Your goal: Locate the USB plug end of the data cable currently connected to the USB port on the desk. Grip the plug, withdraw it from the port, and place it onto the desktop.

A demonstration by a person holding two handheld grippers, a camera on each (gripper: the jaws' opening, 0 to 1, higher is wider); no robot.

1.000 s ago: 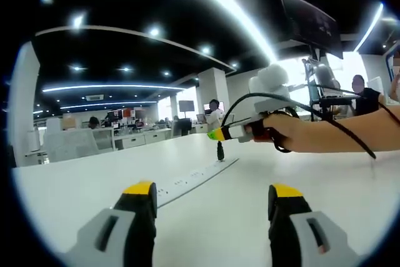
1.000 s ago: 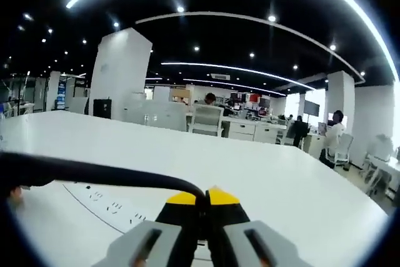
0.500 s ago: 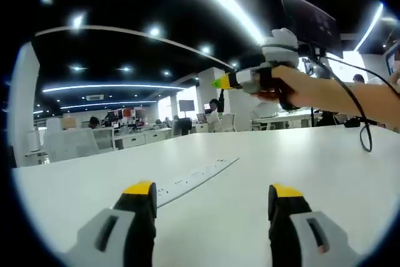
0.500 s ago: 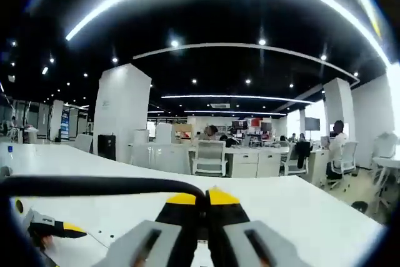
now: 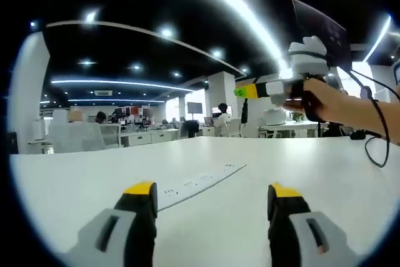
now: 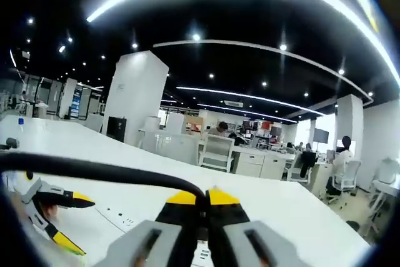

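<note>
The desk (image 5: 350,173) spreads below me, its socket strip (image 5: 199,178) at frame centre. My right gripper (image 6: 202,201), clenched on the cable (image 6: 94,168), hangs the plug (image 5: 244,112) upright at upper right, above the desktop. My left gripper (image 5: 211,199) gapes, released.

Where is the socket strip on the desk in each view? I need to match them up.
Left gripper view: the socket strip lies flat on the white desk, centre, above the gap between this view's own jaws, slanting up to the right.
Right gripper view: the socket strip is at lower left, beside the shut jaws.
Shared landmark: the right tool, held above the desk at upper right in the left gripper view; in its own view it is clamped on the black data cable.
</note>
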